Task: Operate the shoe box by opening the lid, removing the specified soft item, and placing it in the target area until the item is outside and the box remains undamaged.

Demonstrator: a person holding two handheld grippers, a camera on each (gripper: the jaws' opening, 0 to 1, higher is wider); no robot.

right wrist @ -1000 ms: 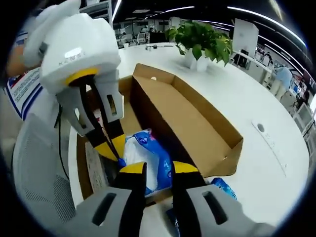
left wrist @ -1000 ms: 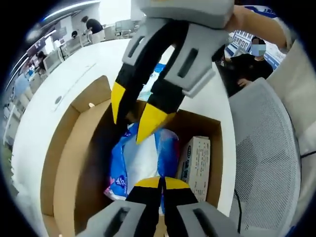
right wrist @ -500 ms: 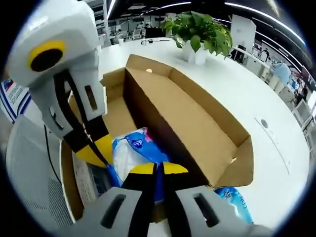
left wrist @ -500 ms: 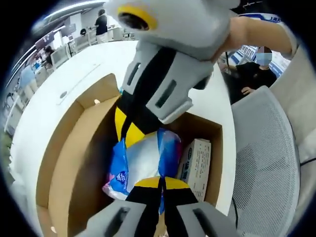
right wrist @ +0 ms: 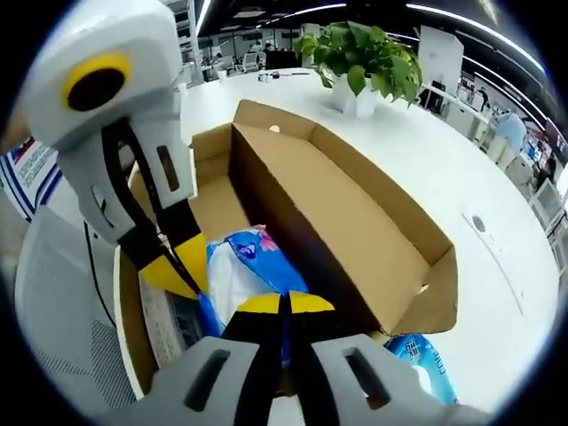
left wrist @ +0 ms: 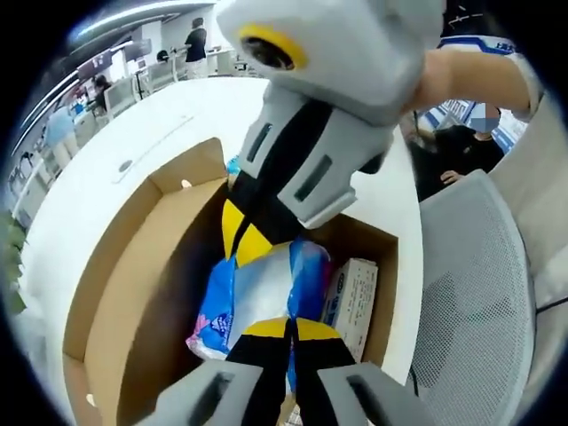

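Gripping from both ends now: your right gripper (right wrist: 286,303) went from spread jaws a second ago to yellow tips pressed together on the near edge of the blue-and-white pack (right wrist: 244,275), low centre of the right gripper view. Half a second ago it had already closed; since then little has changed there.

Your left gripper (left wrist: 288,328) reads the same in its own view, tips together on the pack (left wrist: 266,288) at lower centre, and it was already so a second ago.

In the left gripper view your right gripper (left wrist: 253,240) has come down from above the box (left wrist: 115,293) into it; its tips are now against the top of the pack, centre frame. In the right gripper view your left gripper (right wrist: 173,266) sits at centre left, tips at the pack's left edge.

Pack lies inside the box, on its floor, beside a small white carton (left wrist: 353,297) at the right. Lid (right wrist: 355,222) is open, standing as a brown wall right of centre.

Judgement: opening is done and the grasp looks made at both ends. Lift is what remains. Keep the pack off the lid wall as you raise it. A second blue pack (right wrist: 424,362) lies outside on the white table (right wrist: 461,177), lower right.
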